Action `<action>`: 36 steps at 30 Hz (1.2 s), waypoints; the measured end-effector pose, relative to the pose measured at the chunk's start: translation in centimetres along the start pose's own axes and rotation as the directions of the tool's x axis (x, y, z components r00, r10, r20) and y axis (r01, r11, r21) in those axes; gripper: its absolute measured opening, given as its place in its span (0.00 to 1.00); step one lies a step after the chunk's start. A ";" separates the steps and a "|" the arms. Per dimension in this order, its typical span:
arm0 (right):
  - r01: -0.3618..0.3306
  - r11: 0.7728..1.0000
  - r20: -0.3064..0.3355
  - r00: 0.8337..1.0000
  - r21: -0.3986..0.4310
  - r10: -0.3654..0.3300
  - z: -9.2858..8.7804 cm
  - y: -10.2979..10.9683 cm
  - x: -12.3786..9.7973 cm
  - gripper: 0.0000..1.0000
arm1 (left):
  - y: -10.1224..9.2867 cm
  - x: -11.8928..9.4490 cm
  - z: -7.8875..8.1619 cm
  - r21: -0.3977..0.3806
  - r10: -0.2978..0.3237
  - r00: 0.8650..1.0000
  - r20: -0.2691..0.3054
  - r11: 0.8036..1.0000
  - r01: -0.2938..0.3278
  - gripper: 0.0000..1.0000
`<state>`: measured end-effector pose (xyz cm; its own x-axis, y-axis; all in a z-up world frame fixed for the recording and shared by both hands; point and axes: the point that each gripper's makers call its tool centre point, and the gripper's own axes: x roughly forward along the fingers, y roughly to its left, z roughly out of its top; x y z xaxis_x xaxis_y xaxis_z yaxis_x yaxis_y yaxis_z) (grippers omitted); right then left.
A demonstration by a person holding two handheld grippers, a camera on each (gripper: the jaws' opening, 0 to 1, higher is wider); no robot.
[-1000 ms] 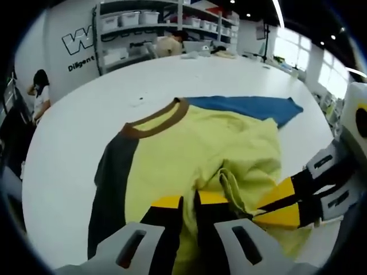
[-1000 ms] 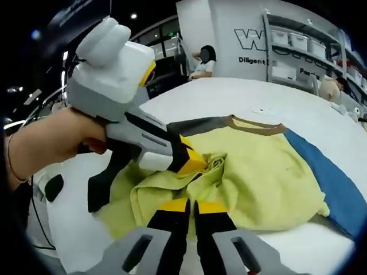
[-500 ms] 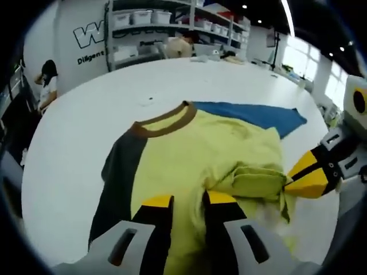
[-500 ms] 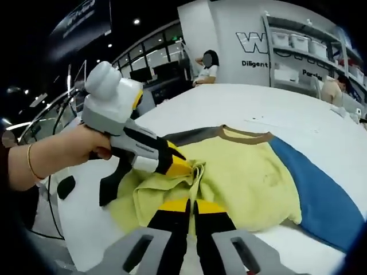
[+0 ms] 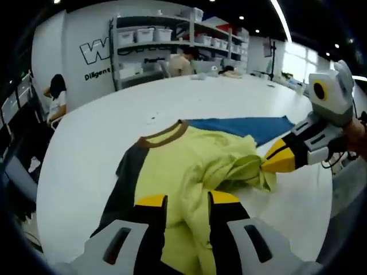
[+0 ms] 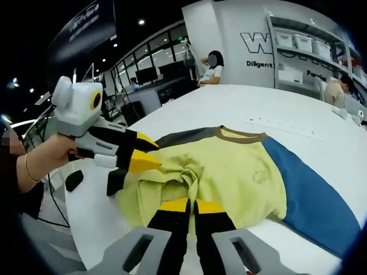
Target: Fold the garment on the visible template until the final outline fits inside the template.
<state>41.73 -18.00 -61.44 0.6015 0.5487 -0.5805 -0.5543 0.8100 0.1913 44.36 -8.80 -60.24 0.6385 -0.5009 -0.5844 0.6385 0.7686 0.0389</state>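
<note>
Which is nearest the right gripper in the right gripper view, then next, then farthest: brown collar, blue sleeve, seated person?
1. Brown collar, straight ahead of the right gripper.
2. Blue sleeve, off to the right; close to the collar's rank.
3. Seated person, beyond the table.

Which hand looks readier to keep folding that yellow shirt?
Probably the right tool: its jaws look shut on the bunched hem of the yellow shirt. The left tool stands open over the cloth.

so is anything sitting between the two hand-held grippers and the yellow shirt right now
Nothing visible does. The left hand-held gripper has its tips at the bunched hem of the yellow shirt with grey and blue sleeves, and the right hand-held gripper is shut on that fabric. The white table around it is bare.
</note>
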 end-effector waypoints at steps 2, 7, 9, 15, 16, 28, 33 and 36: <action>0.002 1.000 0.001 1.000 0.001 -0.002 -0.1 -0.1 -0.2 0.00 | -1.3 -0.6 0.2 0.012 -0.010 1.000 0.009 1.000 0.010 0.29; 0.002 1.000 0.004 1.000 0.006 -0.002 -0.2 -0.3 -0.7 0.00 | -3.8 -1.9 -0.5 0.027 -0.012 1.000 -0.007 1.000 0.012 0.35; -0.003 1.000 -0.001 1.000 0.001 0.003 -0.4 -0.4 -0.9 0.00 | -4.6 -2.2 -1.3 0.054 -0.014 0.999 -0.037 0.998 0.016 0.36; -0.008 1.000 -0.008 1.000 -0.006 0.008 -1.0 -0.7 -1.8 0.00 | -7.4 -2.4 -4.5 0.093 -0.035 0.992 -0.118 0.995 0.046 0.38; -0.008 1.000 -0.009 1.000 -0.009 0.008 -1.1 -0.7 -1.9 0.00 | -7.7 -2.4 -5.0 0.083 -0.034 0.990 -0.140 0.996 0.046 0.38; 0.000 1.000 -0.038 0.999 -0.023 0.000 -2.7 -1.3 -3.2 0.00 | -9.6 -0.5 -7.3 0.020 -0.040 0.979 -0.198 0.999 0.044 0.34; -0.006 0.999 -0.059 0.998 -0.052 0.003 -3.2 -1.6 -3.7 0.00 | -10.0 0.0 -8.2 -0.033 -0.059 0.976 -0.209 0.998 0.054 0.29; 0.000 0.997 -0.068 0.998 -0.073 -0.005 -3.5 -2.0 -4.3 0.00 | -9.8 -0.1 -8.5 0.004 -0.039 0.977 -0.211 0.999 0.041 0.24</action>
<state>38.25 -22.68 -62.07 0.5635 0.5294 -0.6342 -0.5951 0.7926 0.1328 34.38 -12.87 -67.47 0.5080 -0.4354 -0.7432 0.6659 0.7458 0.0182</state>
